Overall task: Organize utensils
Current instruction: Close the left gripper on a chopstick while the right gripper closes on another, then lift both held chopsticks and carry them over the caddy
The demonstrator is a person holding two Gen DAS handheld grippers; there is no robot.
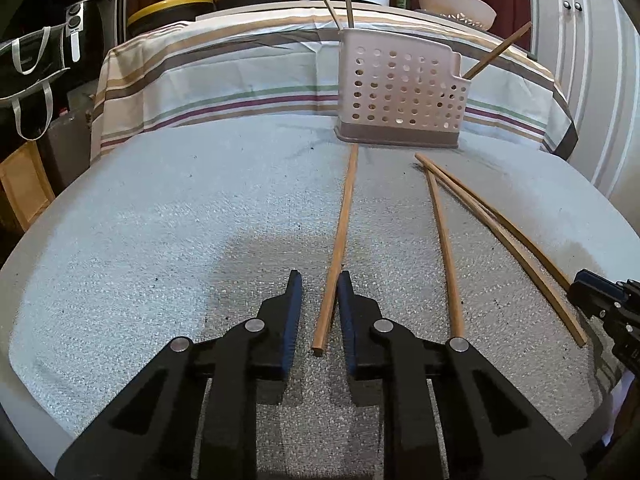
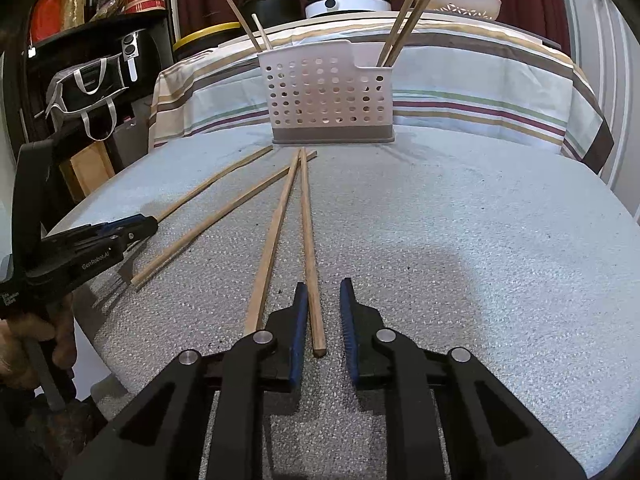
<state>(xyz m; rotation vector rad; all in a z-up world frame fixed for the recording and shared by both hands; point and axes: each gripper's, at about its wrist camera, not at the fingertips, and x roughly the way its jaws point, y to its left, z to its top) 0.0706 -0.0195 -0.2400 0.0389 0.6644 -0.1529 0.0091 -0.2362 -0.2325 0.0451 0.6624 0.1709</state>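
Several wooden chopsticks lie on the grey foam mat in front of a pink perforated utensil holder (image 1: 402, 90), which also shows in the right wrist view (image 2: 330, 94) and has a few chopsticks standing in it. My left gripper (image 1: 319, 280) is open, low over the mat, with the near end of one chopstick (image 1: 338, 248) between its jaws. My right gripper (image 2: 324, 290) is open too, with the near end of another chopstick (image 2: 309, 248) between its jaws, close to the left pad. Each gripper shows at the edge of the other's view.
Two more chopsticks (image 1: 496, 232) lie between the grippers; in the right wrist view they are one (image 2: 270, 240) just left of my jaws and one (image 2: 224, 218) further left. A striped cloth (image 1: 240, 80) covers the back of the table. Pots and a bowl (image 1: 456, 6) stand behind.
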